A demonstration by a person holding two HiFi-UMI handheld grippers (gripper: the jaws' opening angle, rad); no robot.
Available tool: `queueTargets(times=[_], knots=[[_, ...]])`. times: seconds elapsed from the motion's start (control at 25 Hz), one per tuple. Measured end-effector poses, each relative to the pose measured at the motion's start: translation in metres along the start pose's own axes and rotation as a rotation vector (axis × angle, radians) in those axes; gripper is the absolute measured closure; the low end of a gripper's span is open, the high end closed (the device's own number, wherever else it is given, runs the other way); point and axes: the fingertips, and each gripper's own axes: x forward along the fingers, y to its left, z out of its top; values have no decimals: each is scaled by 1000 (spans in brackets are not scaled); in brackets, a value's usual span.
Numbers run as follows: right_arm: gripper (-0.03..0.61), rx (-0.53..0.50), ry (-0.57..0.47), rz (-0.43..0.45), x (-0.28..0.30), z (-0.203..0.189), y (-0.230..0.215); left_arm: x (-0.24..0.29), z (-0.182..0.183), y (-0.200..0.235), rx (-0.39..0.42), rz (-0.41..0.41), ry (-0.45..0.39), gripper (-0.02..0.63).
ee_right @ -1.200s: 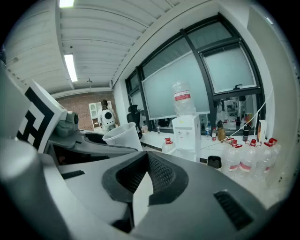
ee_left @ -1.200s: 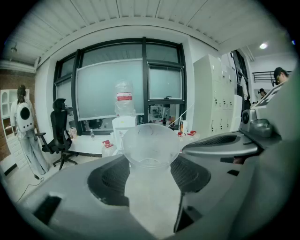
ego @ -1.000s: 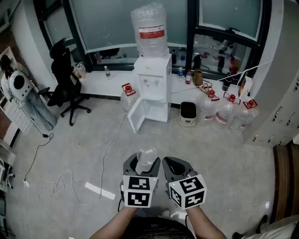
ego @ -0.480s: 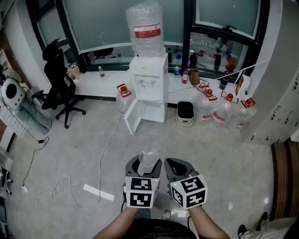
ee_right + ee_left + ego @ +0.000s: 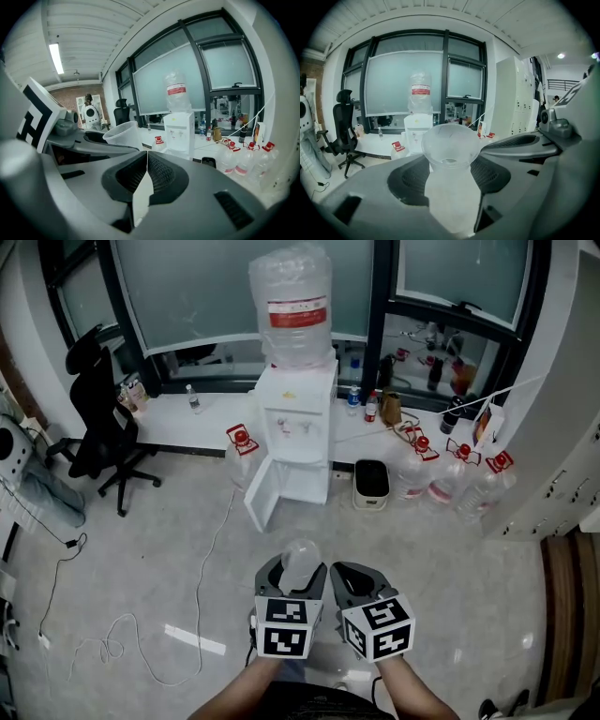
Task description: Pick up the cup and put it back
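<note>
Left gripper clamped round cup, right gripper closed, empty; might crush its seemingly thin wall or drop it if loosened

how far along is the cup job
Done: the cup is picked up; the left gripper is shut on it and holds it upright, off the floor. In hand: it is carried in front of the person, facing the water dispenser. Left: putting it back; it is not yet set down anywhere. The right gripper is shut and empty.
</note>
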Motion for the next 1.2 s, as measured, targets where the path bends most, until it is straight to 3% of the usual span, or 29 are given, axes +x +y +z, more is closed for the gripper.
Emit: queueTargets(times=[0.44, 0.8, 1.2], knots=[[557, -4, 27, -38, 99, 56, -8, 61, 42, 88, -12, -38, 2, 337], [557, -7, 34, -39, 168, 81, 10, 85, 47, 158, -38, -33, 3, 337], [557, -59, 22, -44, 197, 102, 19, 92, 56, 189, -47, -36, -20, 337]])
